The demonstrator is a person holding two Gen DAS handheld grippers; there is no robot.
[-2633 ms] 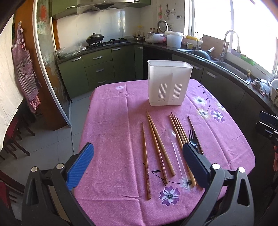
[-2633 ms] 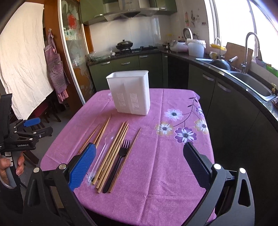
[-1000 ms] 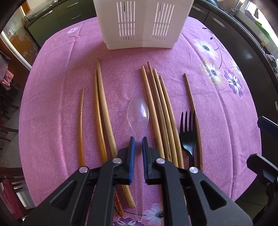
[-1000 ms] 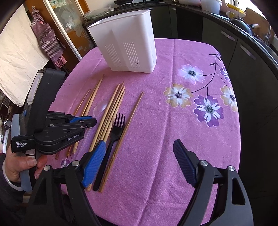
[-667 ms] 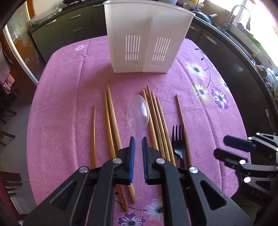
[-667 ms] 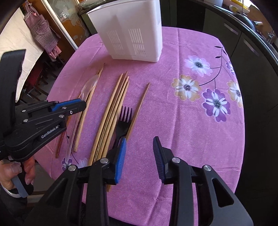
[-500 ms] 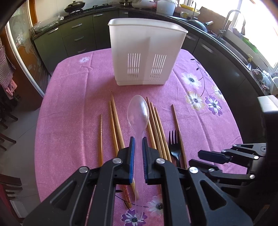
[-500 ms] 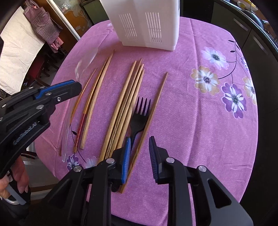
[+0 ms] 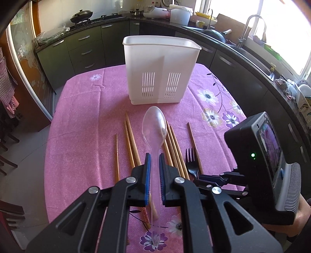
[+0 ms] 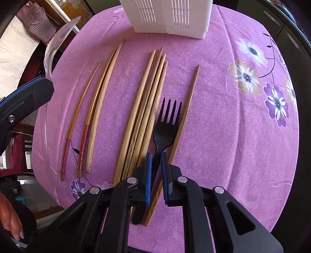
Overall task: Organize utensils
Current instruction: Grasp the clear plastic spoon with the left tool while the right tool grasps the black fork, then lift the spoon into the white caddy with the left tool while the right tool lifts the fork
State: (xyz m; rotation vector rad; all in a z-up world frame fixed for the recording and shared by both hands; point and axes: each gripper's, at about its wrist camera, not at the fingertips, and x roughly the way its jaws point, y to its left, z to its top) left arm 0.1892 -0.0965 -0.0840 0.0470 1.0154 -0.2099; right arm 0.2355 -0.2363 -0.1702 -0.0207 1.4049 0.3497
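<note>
My left gripper (image 9: 154, 157) is shut on the handle of a clear plastic spoon (image 9: 154, 124) and holds it above the table, bowl pointing at the white utensil holder (image 9: 161, 69). The spoon (image 10: 58, 39) also shows at the left of the right wrist view. My right gripper (image 10: 155, 158) is shut on the handle of a black plastic fork (image 10: 165, 128), which lies on the pink tablecloth (image 10: 223, 136) among several wooden chopsticks (image 10: 143, 109). The fork (image 9: 190, 161) and right gripper (image 9: 219, 178) show in the left wrist view.
The holder (image 10: 171, 17) stands at the far middle of the table. More chopsticks (image 10: 97, 109) lie to the left and one (image 10: 186, 109) lies right of the fork. Dark kitchen cabinets (image 9: 85, 48) and a sink counter (image 9: 252, 52) surround the table.
My left gripper has lifted the spoon higher and drawn back from the table. My right gripper has closed from a narrow gap onto the fork handle.
</note>
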